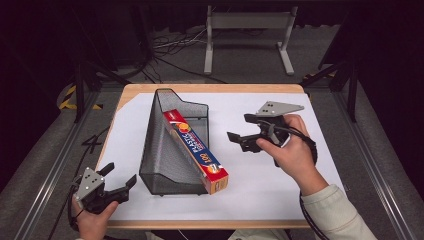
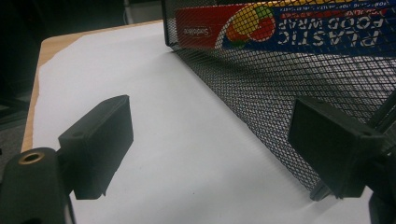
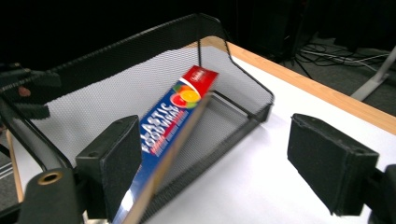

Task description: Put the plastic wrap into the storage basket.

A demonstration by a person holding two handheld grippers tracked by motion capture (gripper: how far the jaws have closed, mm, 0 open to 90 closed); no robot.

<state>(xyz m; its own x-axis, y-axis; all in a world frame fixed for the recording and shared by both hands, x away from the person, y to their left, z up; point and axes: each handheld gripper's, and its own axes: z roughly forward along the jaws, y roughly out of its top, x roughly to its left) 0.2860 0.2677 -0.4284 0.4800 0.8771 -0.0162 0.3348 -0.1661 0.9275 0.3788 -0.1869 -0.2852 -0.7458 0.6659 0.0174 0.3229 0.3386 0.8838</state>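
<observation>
Plastic food wrap box (image 1: 196, 150), red and blue with a fruit print, lies slanted in a black mesh file holder (image 1: 165, 145) near the middle of the bench (image 1: 260, 192). Its upper end leans against the holder's back wall and its lower end juts out past the low front edge toward the person's side.

Starting at the left of the high view, the left gripper (image 1: 119, 181) sits at the near left corner of the bench, held in the person's left hand (image 1: 92, 217). Its fingers (image 2: 100, 140) are spread wide with nothing between them, and they point toward the lower side of the mesh holder, close to it but not touching. In the left gripper view the mesh wall runs just past the right finger, with the box's lettering showing through the wire above.

The white sheet (image 1: 250, 150) covering the bench is bare between holder and right hand.

Farther right, the right gripper (image 1: 239, 127) is held in the person's right hand (image 1: 292, 150) above the sheet, clear of the holder. Its fingers (image 3: 114, 161) also stand wide apart, gripping nothing, aimed at the box; the right gripper view looks down the box's length into the holder.
</observation>
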